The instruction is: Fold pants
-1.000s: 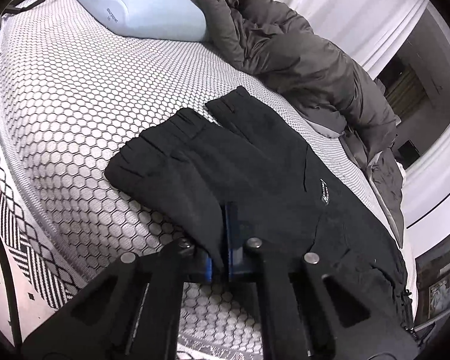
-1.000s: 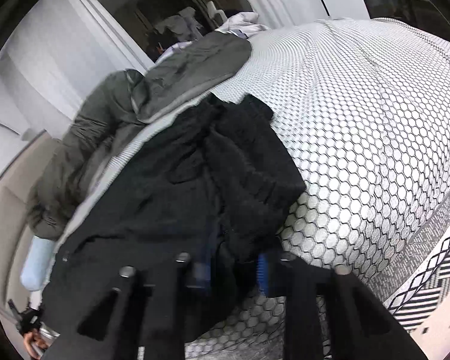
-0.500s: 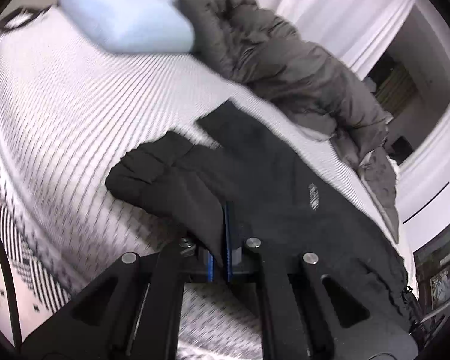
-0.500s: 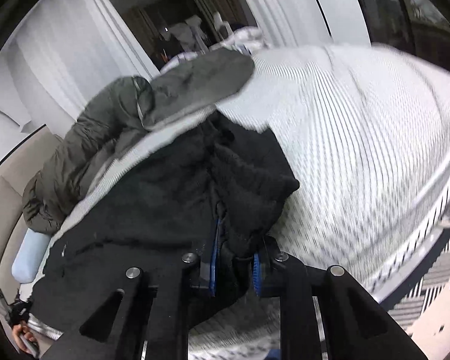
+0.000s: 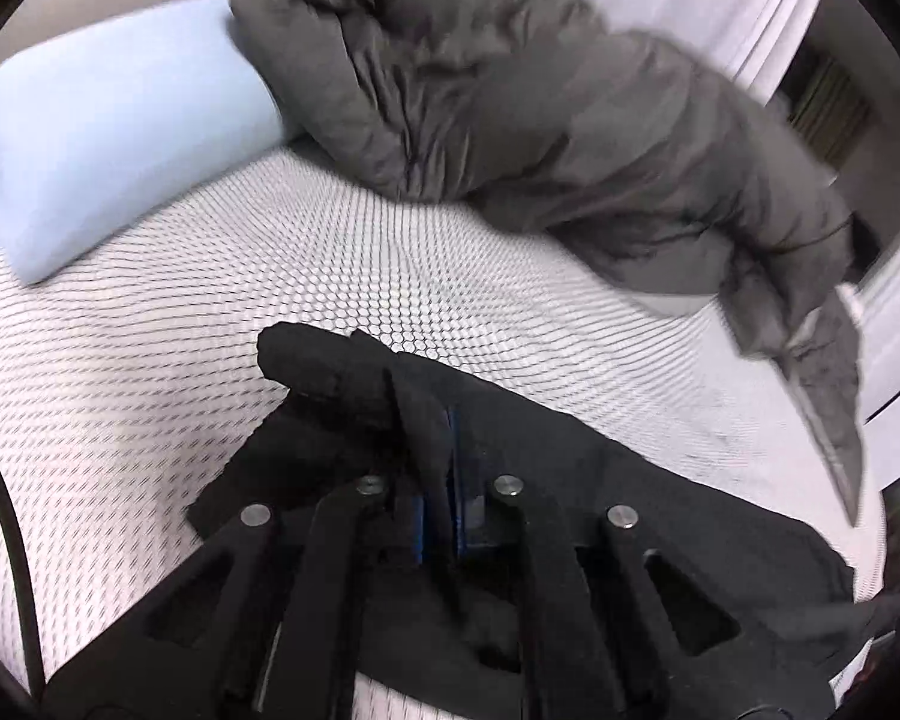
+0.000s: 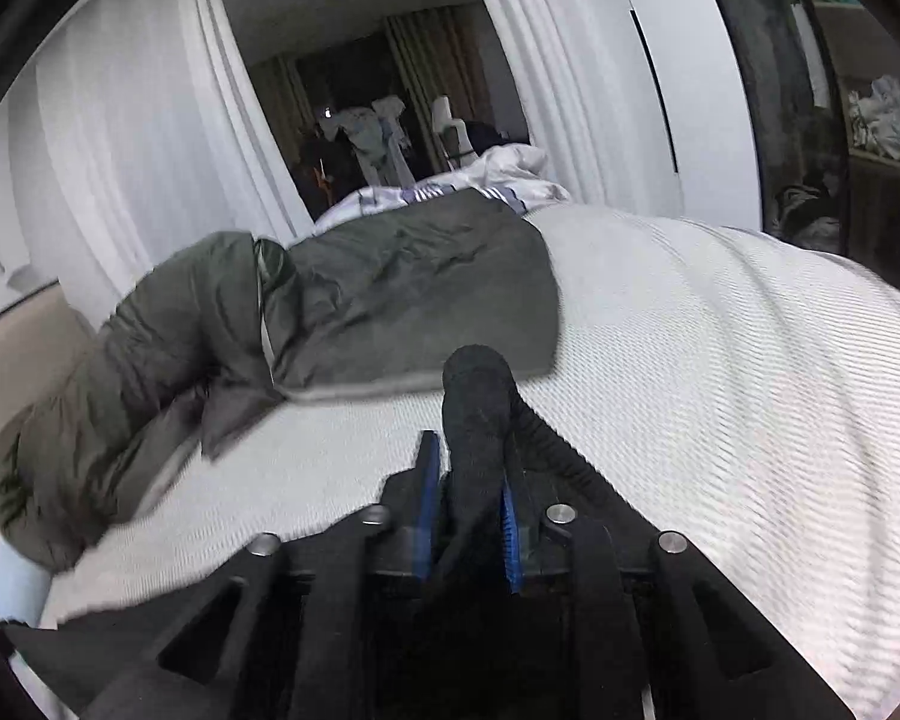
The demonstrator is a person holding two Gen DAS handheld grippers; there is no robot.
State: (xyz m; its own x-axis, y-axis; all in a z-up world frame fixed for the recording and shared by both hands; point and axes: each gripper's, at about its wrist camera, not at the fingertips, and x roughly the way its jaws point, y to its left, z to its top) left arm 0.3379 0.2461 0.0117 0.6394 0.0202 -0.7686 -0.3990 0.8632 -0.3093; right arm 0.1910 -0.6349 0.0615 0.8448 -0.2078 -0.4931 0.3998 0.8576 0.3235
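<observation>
The black pants (image 5: pixel 660 516) are held up off the white honeycomb-patterned bed (image 5: pixel 150 360). My left gripper (image 5: pixel 438 480) is shut on a fold of the pants' fabric, which bunches up in front of the blue pads. My right gripper (image 6: pixel 465 492) is shut on another bunch of the black pants (image 6: pixel 477 414), which sticks up between its blue pads. The rest of the pants hangs below both grippers and is mostly hidden by them.
A dark grey puffy jacket (image 5: pixel 540 108) lies across the far side of the bed; it also shows in the right wrist view (image 6: pixel 342 312). A light blue pillow (image 5: pixel 108 126) lies at the far left. White curtains (image 6: pixel 138 138) and a dark doorway stand behind the bed.
Both grippers have lifted and swung forward with the pants; the fabric that lay spread on the bed is now gathered up. The right gripper closed tighter on the cloth.
</observation>
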